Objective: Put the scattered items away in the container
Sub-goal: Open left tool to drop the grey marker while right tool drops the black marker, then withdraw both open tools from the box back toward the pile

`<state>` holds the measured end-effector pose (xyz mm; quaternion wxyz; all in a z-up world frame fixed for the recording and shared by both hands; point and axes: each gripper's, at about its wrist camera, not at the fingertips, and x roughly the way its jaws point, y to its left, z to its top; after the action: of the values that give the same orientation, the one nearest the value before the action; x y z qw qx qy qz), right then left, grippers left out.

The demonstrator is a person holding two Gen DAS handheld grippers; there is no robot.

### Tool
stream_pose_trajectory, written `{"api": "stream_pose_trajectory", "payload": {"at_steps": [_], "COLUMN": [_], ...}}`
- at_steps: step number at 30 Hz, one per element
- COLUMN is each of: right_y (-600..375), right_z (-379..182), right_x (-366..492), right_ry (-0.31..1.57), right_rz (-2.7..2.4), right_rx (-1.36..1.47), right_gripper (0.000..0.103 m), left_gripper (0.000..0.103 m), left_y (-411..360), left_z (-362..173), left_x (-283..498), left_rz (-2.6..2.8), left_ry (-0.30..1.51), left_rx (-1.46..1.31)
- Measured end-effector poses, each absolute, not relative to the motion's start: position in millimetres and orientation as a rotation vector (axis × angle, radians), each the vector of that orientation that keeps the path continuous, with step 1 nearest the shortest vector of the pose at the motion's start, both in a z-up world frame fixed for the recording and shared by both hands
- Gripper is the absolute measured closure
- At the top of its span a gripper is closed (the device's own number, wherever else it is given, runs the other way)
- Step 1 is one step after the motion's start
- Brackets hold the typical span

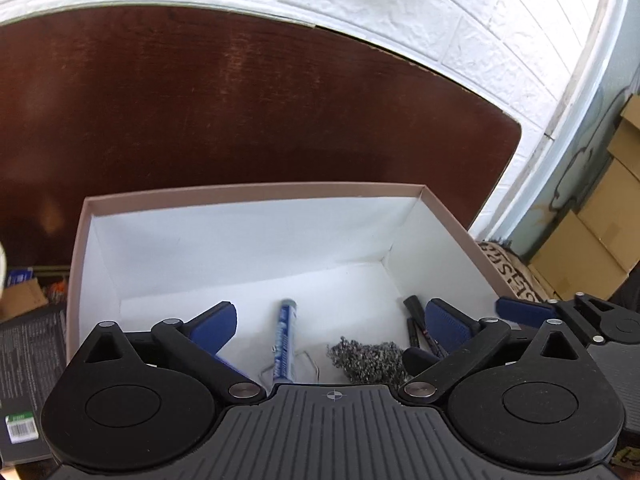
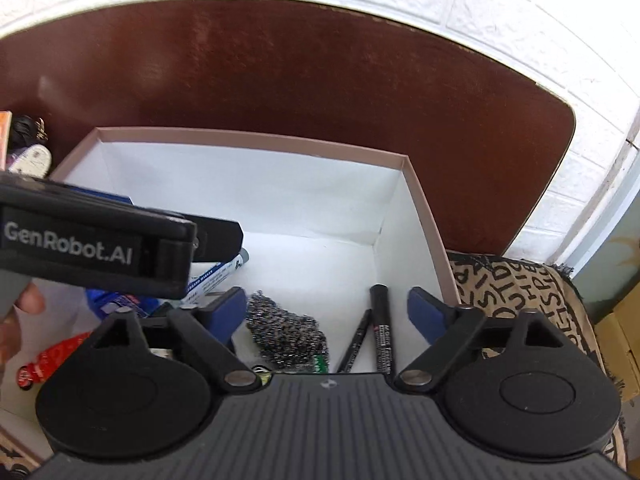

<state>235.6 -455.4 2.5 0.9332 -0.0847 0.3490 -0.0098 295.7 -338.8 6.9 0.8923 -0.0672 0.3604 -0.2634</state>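
An open cardboard box [image 1: 256, 191] with a white inside stands on the brown table [image 1: 240, 100]; it also shows in the right wrist view [image 2: 424, 208]. Inside lie a blue-and-white marker [image 1: 285, 344], a steel wool scourer [image 1: 366, 358] and black pens [image 1: 414, 318]. The right wrist view shows the scourer [image 2: 286, 330], two black pens [image 2: 380, 328], the marker [image 2: 220, 274], a blue packet [image 2: 116, 300] and a red item [image 2: 52, 356]. My left gripper [image 1: 330, 328] is open and empty over the box. My right gripper [image 2: 326, 312] is open and empty over the box.
A white wall runs behind the table. A patterned cloth [image 2: 516, 292] lies right of the box, with cardboard cartons [image 1: 592, 240] beyond. Dark packets [image 1: 28, 380] lie left of the box. Small items [image 2: 28, 148] sit at the box's far left corner.
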Motion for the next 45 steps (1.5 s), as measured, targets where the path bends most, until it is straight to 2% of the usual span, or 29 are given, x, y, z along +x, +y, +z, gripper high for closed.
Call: {"api": "stream_pose_trajectory", "payload": {"at_steps": [1,4,18,29,37,45], "right_y": [-455,-452,-435,-405,-365,-323], "right_z": [4,7,29,36,15,-10], "right_x": [234,230,191,120,62,23], "right_ry": [0.712,0.713,0.669,0.572,0.547,0.614], "right_rz": [-0.013,-0.010,-0.015,0.008,0.045,0.111], "right_rx": [-0.165,-0.157,-0.204,-0.178,-0.183,-0.079], "right_gripper": [0.003,0.002,0.000,0.000,0.000,0.000], "left_gripper": [0.000,0.000,0.000,0.000,0.000,0.000], "left_y": [-338,-335,-316,-279,-232,-176], "left_z": [7,7,30,47,28,2], "left_x": [294,289,250,170,103,56], "left_rz": [-0.540,-0.527,-0.550,-0.533,-0.489,-0.438], "left_ry": [0.753,0.765,0.757,0.659,0.642,0.699], "left_rx": [-0.139,-0.122,-0.118,-0.040,-0.042,-0.045]}}
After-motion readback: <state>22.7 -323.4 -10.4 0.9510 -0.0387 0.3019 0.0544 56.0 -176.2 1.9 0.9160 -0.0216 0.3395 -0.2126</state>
